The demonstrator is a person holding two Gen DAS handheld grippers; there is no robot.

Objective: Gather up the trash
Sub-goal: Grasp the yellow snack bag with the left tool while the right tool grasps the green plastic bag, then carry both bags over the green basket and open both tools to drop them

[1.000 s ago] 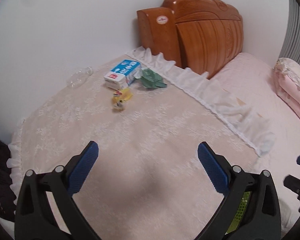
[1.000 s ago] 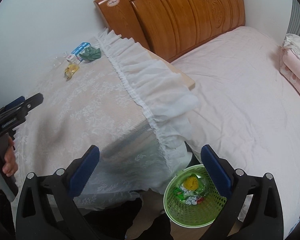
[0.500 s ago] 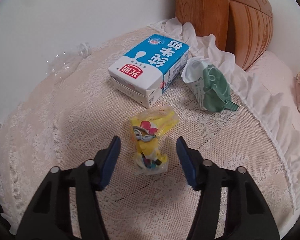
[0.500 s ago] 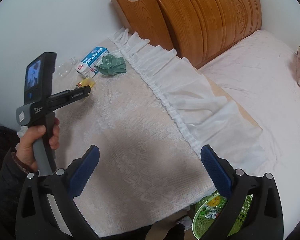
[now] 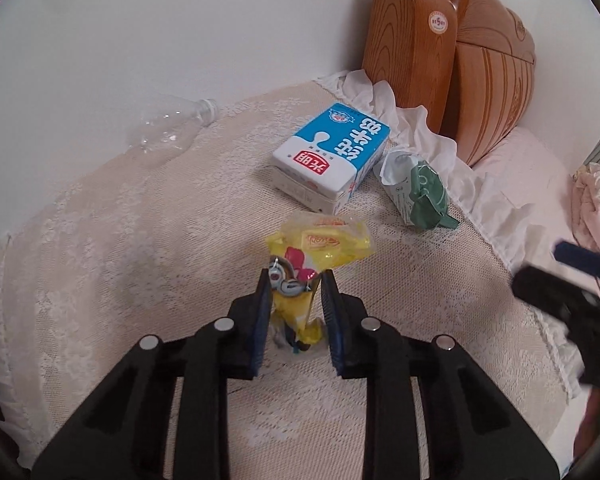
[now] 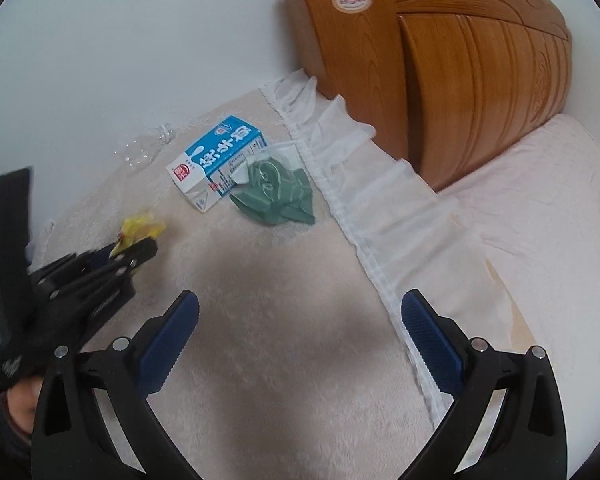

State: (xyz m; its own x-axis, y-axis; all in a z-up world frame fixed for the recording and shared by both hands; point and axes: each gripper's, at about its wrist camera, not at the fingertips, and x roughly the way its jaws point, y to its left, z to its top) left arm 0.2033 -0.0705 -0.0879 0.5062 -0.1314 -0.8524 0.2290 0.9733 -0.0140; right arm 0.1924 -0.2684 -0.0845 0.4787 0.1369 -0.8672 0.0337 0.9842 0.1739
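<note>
My left gripper (image 5: 296,280) is shut on a yellow cartoon snack wrapper (image 5: 320,244) that lies on the lace-covered table (image 5: 120,240). The wrapper (image 6: 140,229) and the left gripper (image 6: 138,254) also show in the right wrist view. A blue and white milk carton (image 5: 332,156) (image 6: 216,164) lies behind it, with a crumpled green and white paper bag (image 5: 420,192) (image 6: 276,194) to its right. A clear plastic bottle (image 5: 172,128) (image 6: 144,150) lies by the wall. My right gripper (image 6: 300,320) is open and empty above the table's near part.
A wooden headboard (image 5: 452,76) (image 6: 440,64) stands behind the table. A pink bed (image 6: 540,208) lies to the right, below the table's white frill (image 6: 364,184). Pink bedding (image 5: 596,208) sits at the far right.
My left gripper moved in to the yellow wrapper and closed on it. My right gripper moved up over the table towards the trash; the green basket has left its view.
</note>
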